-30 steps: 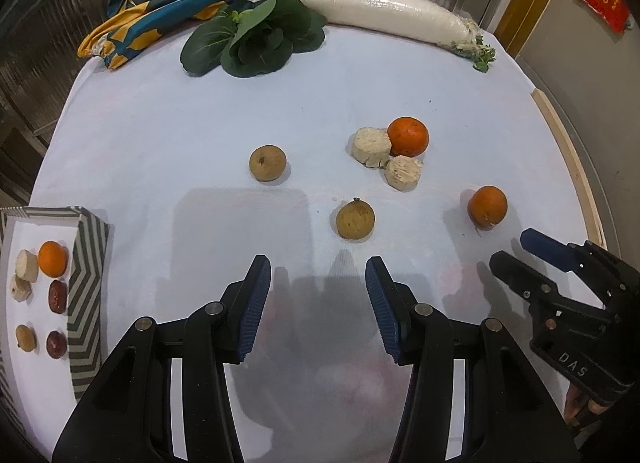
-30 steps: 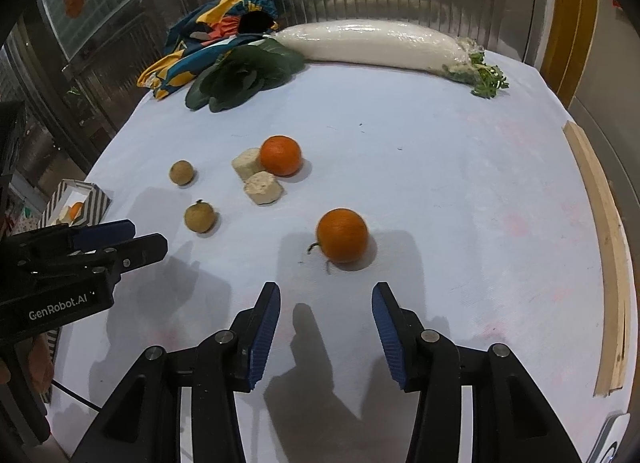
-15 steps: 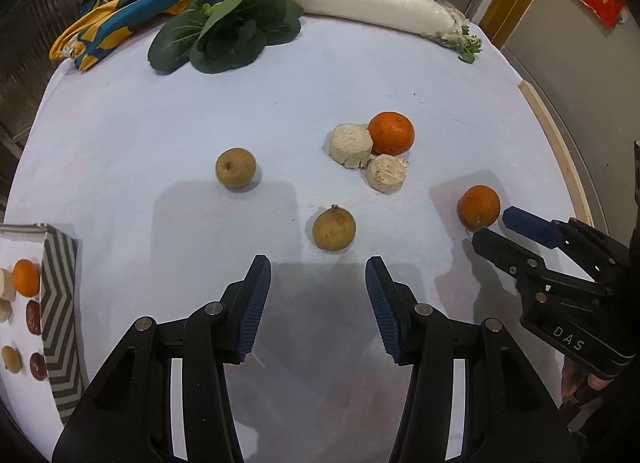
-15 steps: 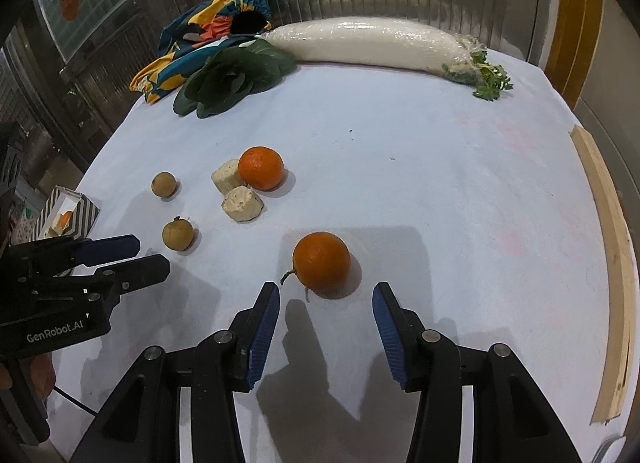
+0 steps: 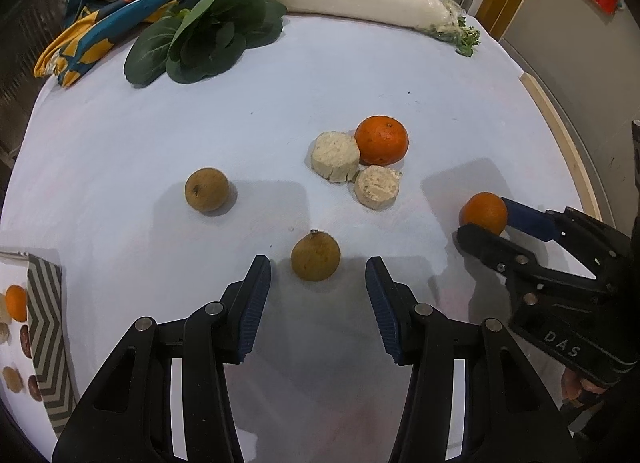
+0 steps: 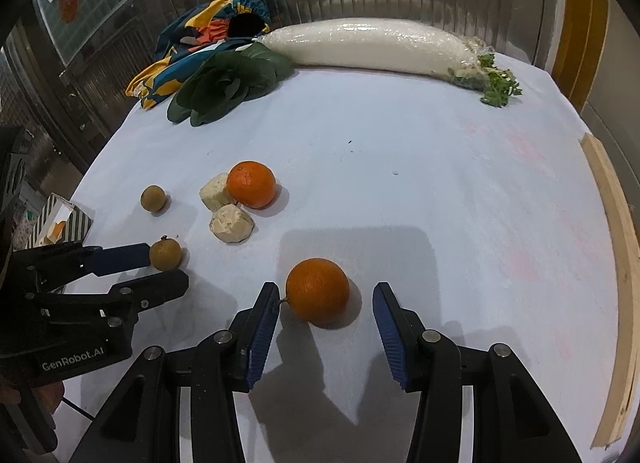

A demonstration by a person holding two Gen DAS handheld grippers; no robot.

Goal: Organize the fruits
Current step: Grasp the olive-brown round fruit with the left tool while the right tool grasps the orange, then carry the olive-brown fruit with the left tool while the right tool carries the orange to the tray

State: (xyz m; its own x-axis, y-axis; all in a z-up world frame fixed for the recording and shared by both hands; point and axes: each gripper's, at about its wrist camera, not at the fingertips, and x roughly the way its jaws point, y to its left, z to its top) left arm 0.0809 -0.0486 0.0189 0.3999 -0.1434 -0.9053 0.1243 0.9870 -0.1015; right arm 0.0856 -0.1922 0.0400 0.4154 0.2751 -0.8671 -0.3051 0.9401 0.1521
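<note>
In the left wrist view the left gripper (image 5: 318,295) reaches forward low over the bench (image 5: 360,75), its fingers spread wide and empty around a brown longan (image 5: 315,257) just ahead of their tips; closing off-centre could squirt this round fruit away. In the right wrist view the right gripper (image 6: 325,323), likewise low and level, has its fingers wide apart and holding nothing, flanking an orange (image 6: 317,291) whose stem nearly touches the left finger (image 6: 262,319), so a nudge might roll it.
</note>
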